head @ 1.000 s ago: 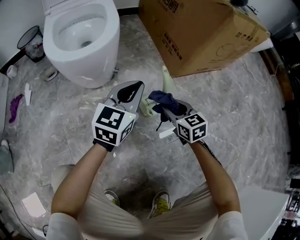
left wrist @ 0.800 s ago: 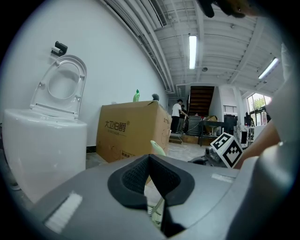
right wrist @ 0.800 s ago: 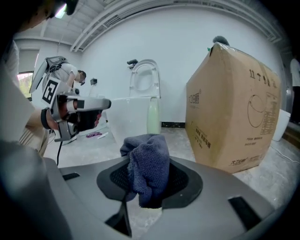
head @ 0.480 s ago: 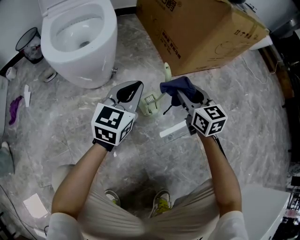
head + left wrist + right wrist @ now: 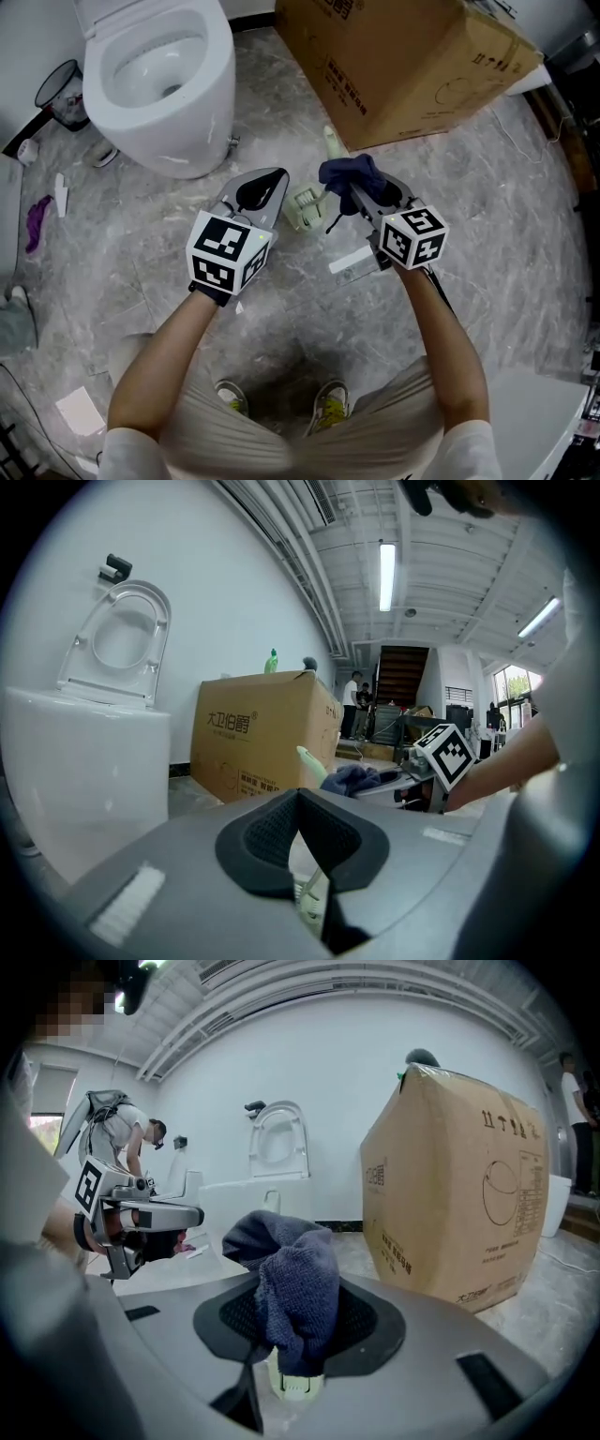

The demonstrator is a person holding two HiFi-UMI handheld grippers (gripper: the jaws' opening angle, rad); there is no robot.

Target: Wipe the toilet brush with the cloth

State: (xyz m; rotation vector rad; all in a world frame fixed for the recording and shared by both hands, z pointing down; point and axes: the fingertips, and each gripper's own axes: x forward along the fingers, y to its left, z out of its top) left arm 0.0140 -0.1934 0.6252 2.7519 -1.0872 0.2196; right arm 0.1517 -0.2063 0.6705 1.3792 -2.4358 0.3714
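The pale green toilet brush lies on the marble floor, its handle pointing toward the box. My right gripper hangs just right of it, shut on a bunched dark blue cloth. In the right gripper view the cloth drapes over the pads, with the brush showing below. My left gripper hovers just left of the brush with its pads together and nothing between them. The left gripper view shows the brush handle and the cloth beyond its pads.
A white toilet stands at the upper left and a large cardboard box at the upper right. A white paper strip lies on the floor under the right gripper. A black bin and litter sit at the far left.
My right gripper has carried the cloth from over the brush head up and to the right, then held about still. The left gripper has barely moved.
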